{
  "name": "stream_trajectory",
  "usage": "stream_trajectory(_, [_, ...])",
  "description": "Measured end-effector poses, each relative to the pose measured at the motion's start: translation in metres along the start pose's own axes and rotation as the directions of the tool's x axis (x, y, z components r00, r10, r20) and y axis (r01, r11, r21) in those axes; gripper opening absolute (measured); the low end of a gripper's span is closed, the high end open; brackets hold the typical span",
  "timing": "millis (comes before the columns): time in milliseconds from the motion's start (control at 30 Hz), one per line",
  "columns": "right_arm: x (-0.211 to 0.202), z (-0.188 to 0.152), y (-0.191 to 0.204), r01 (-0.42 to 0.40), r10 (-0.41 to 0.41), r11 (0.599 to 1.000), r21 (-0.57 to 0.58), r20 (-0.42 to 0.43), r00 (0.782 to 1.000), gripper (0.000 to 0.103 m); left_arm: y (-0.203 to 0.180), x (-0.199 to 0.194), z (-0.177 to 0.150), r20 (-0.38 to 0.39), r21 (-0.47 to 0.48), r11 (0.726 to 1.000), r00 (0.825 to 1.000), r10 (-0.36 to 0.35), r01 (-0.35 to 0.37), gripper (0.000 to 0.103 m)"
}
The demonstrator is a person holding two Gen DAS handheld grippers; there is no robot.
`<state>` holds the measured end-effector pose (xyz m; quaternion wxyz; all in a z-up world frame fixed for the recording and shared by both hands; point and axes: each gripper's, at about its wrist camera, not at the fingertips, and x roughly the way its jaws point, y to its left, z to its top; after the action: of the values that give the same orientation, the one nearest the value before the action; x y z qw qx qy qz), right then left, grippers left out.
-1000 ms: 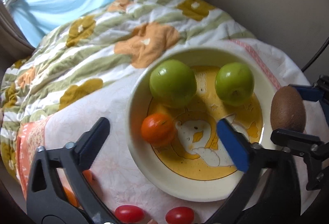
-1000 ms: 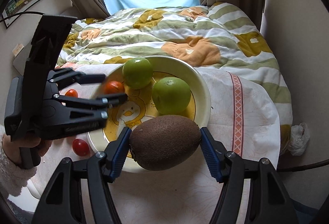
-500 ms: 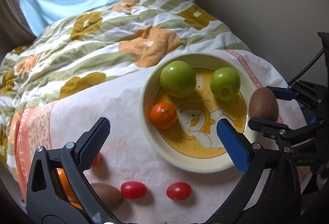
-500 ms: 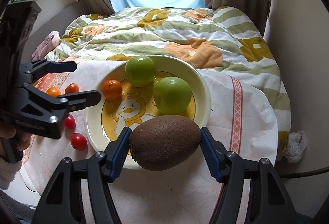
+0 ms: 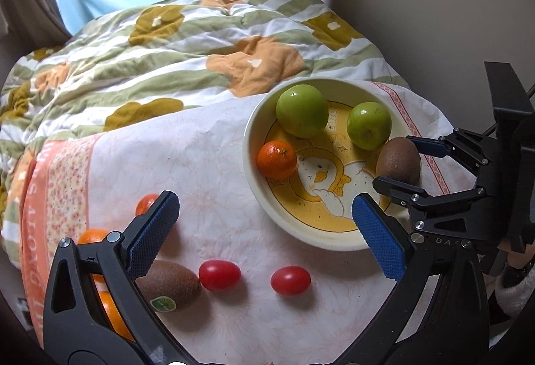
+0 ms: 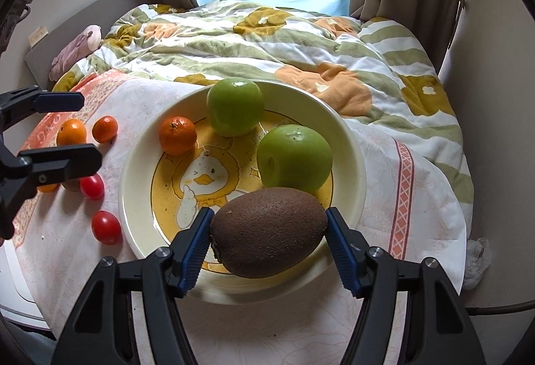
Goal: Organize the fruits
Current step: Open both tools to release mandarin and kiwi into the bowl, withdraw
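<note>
My right gripper is shut on a brown kiwi and holds it over the near rim of the cream bowl; this kiwi also shows in the left wrist view. The bowl holds two green apples and a mandarin. My left gripper is open and empty, above the cloth left of the bowl. Under it lie a second kiwi and two cherry tomatoes. Mandarins lie at its left finger.
The fruits lie on a white and orange cloth spread over a bed. A striped floral quilt covers the bed behind. A wall stands close on the right. A crumpled white tissue lies by the cloth's right edge.
My left gripper has pulled back and to the left, away from the bowl, bringing the loose fruits into view. My right gripper has carried the kiwi forward over the bowl's rim.
</note>
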<state>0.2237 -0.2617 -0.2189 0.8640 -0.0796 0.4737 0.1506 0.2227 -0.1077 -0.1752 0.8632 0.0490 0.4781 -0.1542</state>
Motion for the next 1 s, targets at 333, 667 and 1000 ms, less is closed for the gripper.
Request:
stream_trajectory(333, [-0.016,-0.001,-0.003,-0.005,0.004,1.000,0.011,0.073,0.997,0.103,0.000,-0.013,-0.006,0.013,-0.014,1.000,1.000,0.014,-0.014,0.103])
stream_trajectory(667, [-0.062,0.003,-0.002,0.021,-0.023,1.000,0.022,0.124,0.992,0.103,-0.006,-0.054,-0.004,0.065,0.003,0.999,0.997,0.040,-0.040,0.103])
stream_trajectory(1000, [-0.123,0.014,0.020,0.055,-0.063,0.997,0.051,0.176,0.982,0.103,0.004,-0.122,-0.013,0.163,-0.024,0.999,0.985,0.046,-0.043,0.103])
